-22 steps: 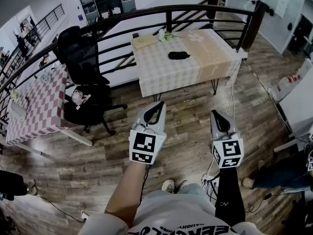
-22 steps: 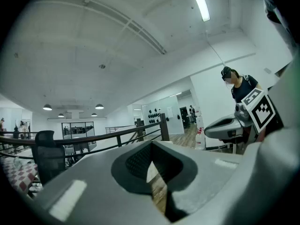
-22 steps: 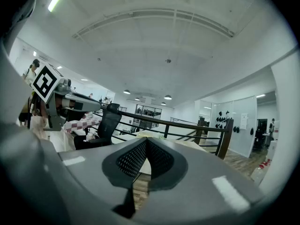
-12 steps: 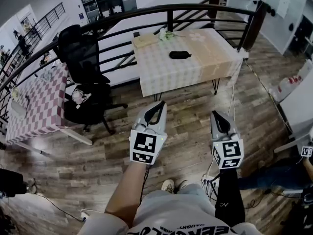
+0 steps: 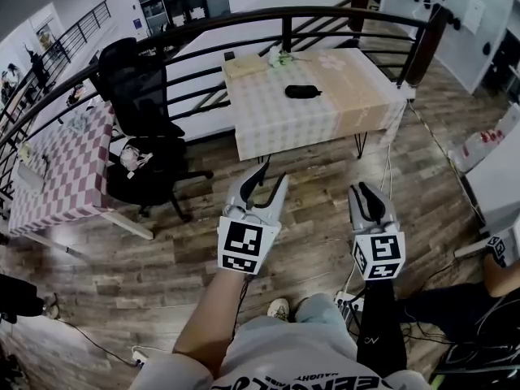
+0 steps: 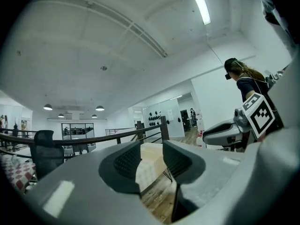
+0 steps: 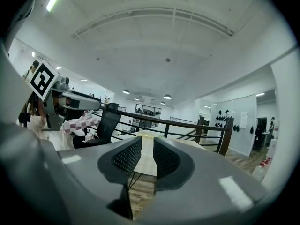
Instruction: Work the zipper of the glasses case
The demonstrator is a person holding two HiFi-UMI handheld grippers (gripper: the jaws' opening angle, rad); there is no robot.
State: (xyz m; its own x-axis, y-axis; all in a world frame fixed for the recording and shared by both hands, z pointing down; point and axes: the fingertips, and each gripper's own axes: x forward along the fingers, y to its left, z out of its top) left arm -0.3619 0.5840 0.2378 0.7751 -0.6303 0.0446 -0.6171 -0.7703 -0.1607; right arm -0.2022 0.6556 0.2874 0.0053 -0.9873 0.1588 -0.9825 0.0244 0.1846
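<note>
Wood-plank floor (image 5: 325, 218) fills most of the head view. A table (image 5: 276, 128) under a pale checked and beige cloth stands at upper centre, and a curved black railing (image 5: 203, 24) runs behind it. A black office chair (image 5: 134, 96) stands at upper left, beside a pink-checked table (image 5: 57, 177) at the left edge.

Only the head view shows the glasses case (image 5: 302, 92), a small dark oblong lying on the cloth toward the table's far side. The gripper views look level across the room instead. They take in the white ceiling, a strip light (image 6: 202, 6) and round ceiling lamps (image 7: 126, 92), with the table as a pale slab seen through each gap. The left gripper view also catches a marker cube (image 6: 259, 114) at its right edge.

The left gripper (image 5: 271, 175) sits at lower centre with its jaws spread wide and nothing between them. The right gripper (image 5: 367, 190) is to its right, its jaws parted by a narrower gap and also empty. The case lies well apart from both, higher in the frame across a stretch of bare floor, roughly between the lines of the two grippers.
</note>
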